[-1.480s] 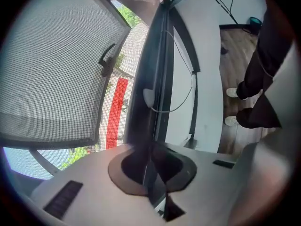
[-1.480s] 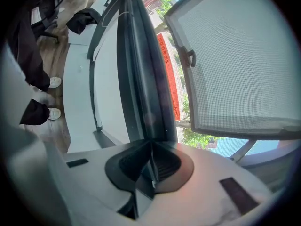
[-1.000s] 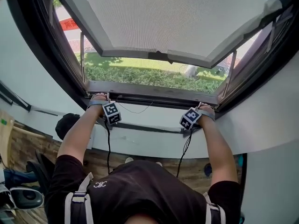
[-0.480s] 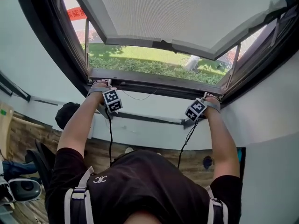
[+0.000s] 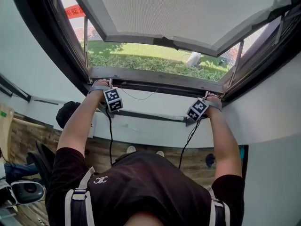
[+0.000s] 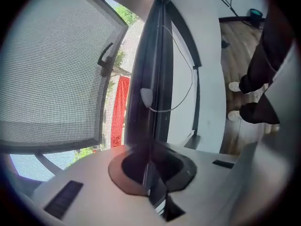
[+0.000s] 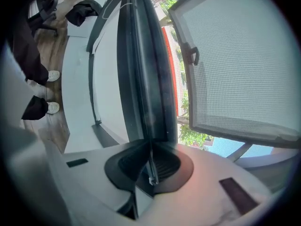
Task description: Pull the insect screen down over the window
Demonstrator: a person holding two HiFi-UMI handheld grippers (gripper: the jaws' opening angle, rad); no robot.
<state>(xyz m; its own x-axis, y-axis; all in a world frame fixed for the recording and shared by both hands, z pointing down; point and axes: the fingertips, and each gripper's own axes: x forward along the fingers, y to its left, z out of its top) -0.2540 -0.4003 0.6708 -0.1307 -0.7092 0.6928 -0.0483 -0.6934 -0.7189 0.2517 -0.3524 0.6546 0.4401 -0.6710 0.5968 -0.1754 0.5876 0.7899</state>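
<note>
Both grippers are closed hard on a thin dark bar that runs along the lower edge of the window opening. The left gripper holds it near its left end and the right gripper near its right end, each with its pads pinching the bar's narrow edge. The insect screen, a framed mesh panel with a handle, stands swung outward and up on side stays, so the opening below it onto the greenery is uncovered. Whether the gripped bar belongs to the screen cannot be confirmed. Risk one: the hold is on an edge only, so a sharp pull could slip a gripper off. Risk two: unequal effort between the two hands could skew the bar and jam it in the frame. Risk three: a loose cord hangs just beside the bar and could catch on a gripper.
</note>
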